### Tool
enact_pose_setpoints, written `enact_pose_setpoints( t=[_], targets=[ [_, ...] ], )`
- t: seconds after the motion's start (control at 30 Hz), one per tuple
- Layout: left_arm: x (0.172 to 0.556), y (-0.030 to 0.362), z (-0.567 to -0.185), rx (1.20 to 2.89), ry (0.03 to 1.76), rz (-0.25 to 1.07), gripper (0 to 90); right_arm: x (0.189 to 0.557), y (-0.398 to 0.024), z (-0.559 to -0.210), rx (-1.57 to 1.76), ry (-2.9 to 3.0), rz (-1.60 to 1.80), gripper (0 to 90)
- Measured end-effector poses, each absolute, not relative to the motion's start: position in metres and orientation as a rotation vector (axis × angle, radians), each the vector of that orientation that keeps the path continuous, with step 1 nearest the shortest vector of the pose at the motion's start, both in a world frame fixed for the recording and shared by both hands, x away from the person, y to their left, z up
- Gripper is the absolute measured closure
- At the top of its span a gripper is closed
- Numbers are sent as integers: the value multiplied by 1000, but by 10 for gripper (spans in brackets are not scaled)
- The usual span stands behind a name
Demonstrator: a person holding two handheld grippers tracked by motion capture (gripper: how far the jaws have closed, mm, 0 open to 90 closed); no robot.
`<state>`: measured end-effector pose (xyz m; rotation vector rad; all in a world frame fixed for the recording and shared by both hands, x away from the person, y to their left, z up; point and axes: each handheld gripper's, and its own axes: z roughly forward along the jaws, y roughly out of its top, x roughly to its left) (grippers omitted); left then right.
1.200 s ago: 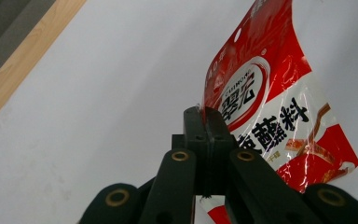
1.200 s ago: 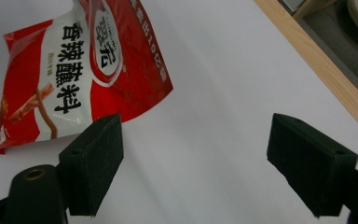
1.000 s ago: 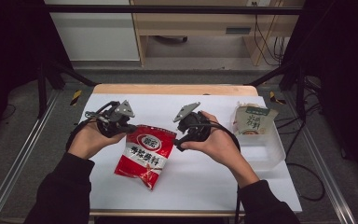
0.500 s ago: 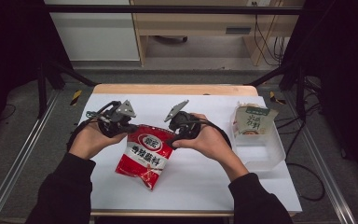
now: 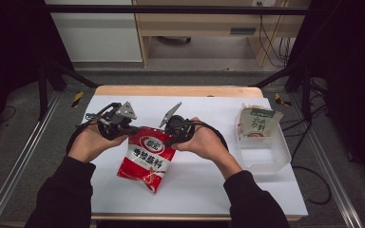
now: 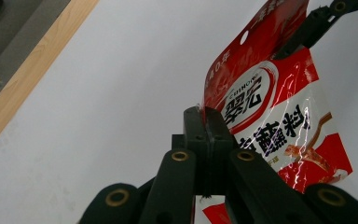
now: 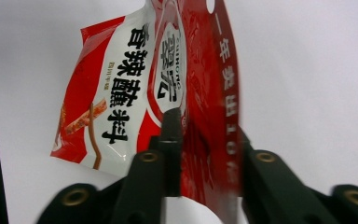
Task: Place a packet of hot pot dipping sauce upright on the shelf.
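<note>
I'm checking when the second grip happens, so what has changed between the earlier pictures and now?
The right gripper moved left from near the clear tub to the red seasoning packet; its jaws have just been closing, with the packet's top edge between them. The left gripper stayed shut on the packet's other top corner, and the packet, tub and green-and-white pouch kept their places.

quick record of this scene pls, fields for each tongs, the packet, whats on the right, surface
left tongs: shut on the red packet's top edge
right tongs: jaws have just been closing around the packet's other top corner
red packet: sauce sachet, top lifted off the table
right side: clear tub, green-white packet leaning in it
surface: white table
</note>
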<state>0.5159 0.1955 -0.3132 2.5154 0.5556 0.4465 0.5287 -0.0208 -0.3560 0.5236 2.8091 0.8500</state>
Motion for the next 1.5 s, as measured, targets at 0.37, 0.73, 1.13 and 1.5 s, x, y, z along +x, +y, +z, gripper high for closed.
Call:
enact_pose_setpoints(
  t=[0.37,0.73,1.13,1.5],
  targets=[
    [517,203,-319,2450,609,470,496,532,-24,-352,517,2825,857,900],
    [505,223,-321,2382,661,501,210,533,-41,-324,529,2792,875,900],
    [500,250,-356,2358,783,495,147,532,-56,-294,536,2748,877,900],
    [501,258,-389,2404,837,462,114,533,-75,-284,564,2731,814,900]
  ],
)
